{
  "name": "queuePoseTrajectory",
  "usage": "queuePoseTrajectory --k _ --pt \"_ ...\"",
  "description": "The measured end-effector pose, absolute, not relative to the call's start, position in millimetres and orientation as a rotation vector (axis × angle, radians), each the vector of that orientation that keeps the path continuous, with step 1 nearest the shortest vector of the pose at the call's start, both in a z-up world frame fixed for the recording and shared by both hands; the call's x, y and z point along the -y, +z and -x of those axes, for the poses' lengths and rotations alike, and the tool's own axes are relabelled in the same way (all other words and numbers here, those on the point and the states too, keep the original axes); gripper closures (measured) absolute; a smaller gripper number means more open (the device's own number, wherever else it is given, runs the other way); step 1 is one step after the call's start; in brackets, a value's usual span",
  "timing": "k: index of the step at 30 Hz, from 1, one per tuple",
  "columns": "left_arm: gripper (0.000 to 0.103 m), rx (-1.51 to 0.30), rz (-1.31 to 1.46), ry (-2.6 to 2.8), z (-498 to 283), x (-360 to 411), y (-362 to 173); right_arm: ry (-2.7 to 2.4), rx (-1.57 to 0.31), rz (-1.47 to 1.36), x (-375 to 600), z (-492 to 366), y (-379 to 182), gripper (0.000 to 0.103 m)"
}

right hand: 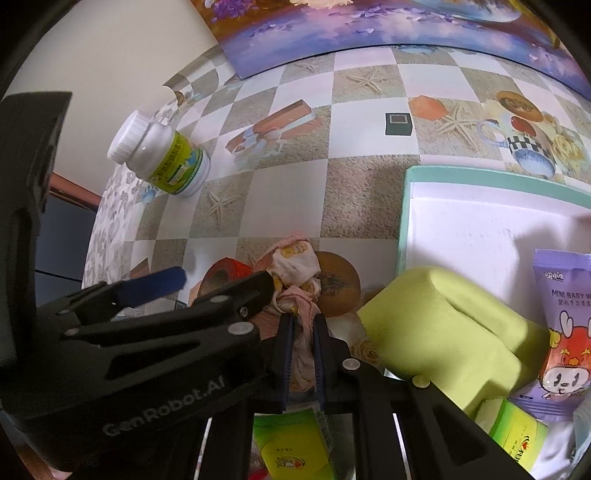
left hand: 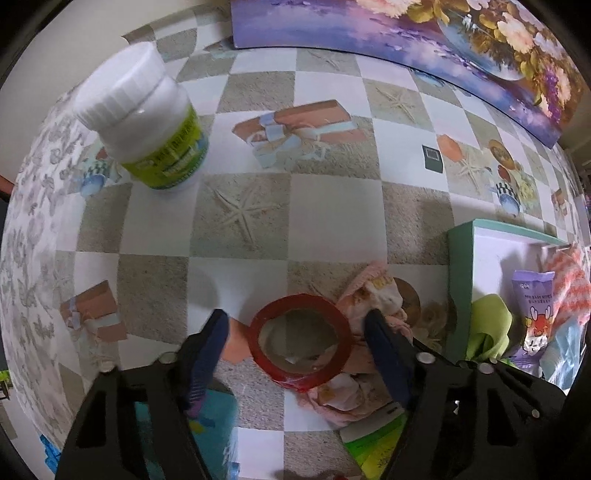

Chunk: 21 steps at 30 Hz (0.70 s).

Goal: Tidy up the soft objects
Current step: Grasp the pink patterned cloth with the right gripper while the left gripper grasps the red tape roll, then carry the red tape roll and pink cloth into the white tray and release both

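Observation:
A crumpled pink and cream cloth lies on the checkered tablecloth. My right gripper is shut on its near end, and the fabric bunches between the blue pads. My left gripper points straight down, open, and straddles a red tape roll with a gap on each side of the roll. Its right finger rests against the pink cloth. In the right wrist view the left gripper stands just left of the cloth, over the tape roll.
A teal-rimmed white box at the right holds a green sponge, a purple wipes packet and an orange knitted piece. A white bottle stands far left. A small black square and a painting are behind.

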<state>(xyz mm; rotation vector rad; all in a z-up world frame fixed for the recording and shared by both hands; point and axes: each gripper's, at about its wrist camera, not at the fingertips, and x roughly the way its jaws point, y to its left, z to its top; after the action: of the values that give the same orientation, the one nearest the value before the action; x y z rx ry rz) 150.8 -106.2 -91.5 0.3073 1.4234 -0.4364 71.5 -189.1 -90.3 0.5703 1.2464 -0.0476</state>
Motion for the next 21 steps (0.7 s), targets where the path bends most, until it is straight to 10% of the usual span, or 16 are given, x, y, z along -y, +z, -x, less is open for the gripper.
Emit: queuePoseTrajectory --k 21 --pt "0.044 -1.409 -0.228 -0.456 -153.4 99.4 -93.7 -0.05 -1.229 -0.562 192.1 -69.8 -83.9 0.094"
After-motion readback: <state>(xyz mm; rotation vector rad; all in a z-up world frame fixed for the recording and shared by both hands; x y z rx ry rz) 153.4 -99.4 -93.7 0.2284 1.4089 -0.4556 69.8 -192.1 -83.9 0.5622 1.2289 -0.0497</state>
